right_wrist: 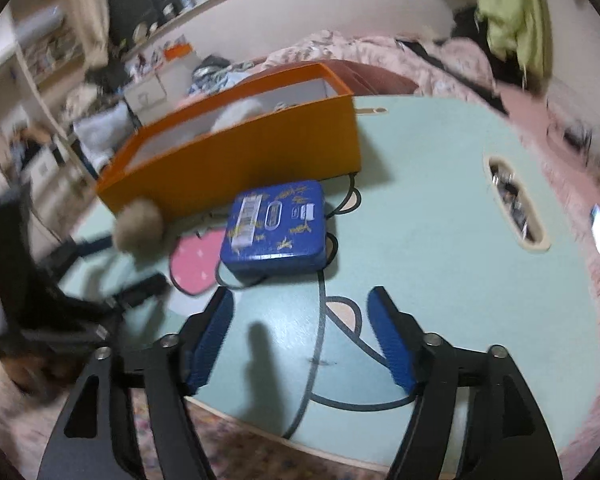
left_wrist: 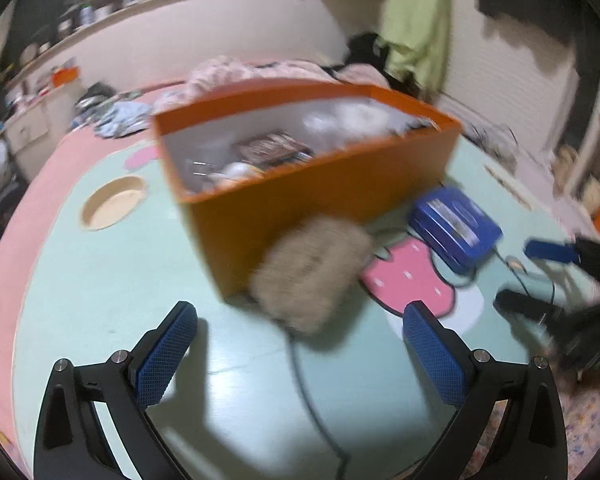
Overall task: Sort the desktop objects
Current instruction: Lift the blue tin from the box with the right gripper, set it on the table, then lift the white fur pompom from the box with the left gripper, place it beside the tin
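Observation:
An orange box (left_wrist: 324, 196) stands on the pale green table (left_wrist: 112, 288), with several small items inside. A beige fluffy pouch (left_wrist: 312, 276) leans against its front side; it also shows in the right wrist view (right_wrist: 138, 226). A blue tin (left_wrist: 454, 224) lies to the right of the box, and shows closer in the right wrist view (right_wrist: 278, 226). My left gripper (left_wrist: 300, 344) is open and empty, just short of the pouch. My right gripper (right_wrist: 300, 328) is open and empty, just short of the tin. The box (right_wrist: 236, 152) stands behind the tin.
A round wooden recess (left_wrist: 114, 202) lies left of the box. A slot (right_wrist: 516, 204) in the table holds small items at the right. The right gripper (left_wrist: 540, 276) shows at the right of the left wrist view. A bed with clothes lies beyond the table.

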A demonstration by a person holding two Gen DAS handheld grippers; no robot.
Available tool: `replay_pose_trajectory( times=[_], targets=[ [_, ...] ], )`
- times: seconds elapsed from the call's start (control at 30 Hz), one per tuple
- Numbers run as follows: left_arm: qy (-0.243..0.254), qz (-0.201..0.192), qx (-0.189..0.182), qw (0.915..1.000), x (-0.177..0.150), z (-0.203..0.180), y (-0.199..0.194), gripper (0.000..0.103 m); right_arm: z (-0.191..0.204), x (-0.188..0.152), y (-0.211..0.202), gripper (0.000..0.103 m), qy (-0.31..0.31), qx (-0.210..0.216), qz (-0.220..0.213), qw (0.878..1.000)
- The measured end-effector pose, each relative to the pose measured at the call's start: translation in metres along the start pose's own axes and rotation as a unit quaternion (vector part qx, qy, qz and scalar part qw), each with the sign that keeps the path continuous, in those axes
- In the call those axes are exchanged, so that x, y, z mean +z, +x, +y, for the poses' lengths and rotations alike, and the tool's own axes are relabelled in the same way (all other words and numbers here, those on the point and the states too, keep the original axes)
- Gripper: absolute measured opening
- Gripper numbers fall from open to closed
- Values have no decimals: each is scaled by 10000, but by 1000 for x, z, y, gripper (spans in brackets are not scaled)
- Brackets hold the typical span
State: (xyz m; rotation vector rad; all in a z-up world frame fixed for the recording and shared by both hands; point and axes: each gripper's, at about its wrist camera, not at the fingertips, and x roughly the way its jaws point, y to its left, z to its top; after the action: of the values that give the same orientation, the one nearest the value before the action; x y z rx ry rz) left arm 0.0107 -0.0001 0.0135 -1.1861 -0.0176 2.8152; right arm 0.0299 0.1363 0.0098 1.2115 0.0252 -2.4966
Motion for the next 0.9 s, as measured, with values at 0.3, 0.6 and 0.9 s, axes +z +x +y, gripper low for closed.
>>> replay_pose_trajectory(
  times=[0.3,0.6,0.9],
  targets=[
    [-515,-13,386,9979,22,26,6,103,-15,-9,20,103,-275,-485,-210,9982],
    [-949,65,260,9951,33,55,1,102,-12,-12,16,103,-278,-493,-219,9982],
    [-214,-109,-769,9967,106,-11,1,97,-11,-13,15,103,-278,-493,-224,9981]
  ],
)
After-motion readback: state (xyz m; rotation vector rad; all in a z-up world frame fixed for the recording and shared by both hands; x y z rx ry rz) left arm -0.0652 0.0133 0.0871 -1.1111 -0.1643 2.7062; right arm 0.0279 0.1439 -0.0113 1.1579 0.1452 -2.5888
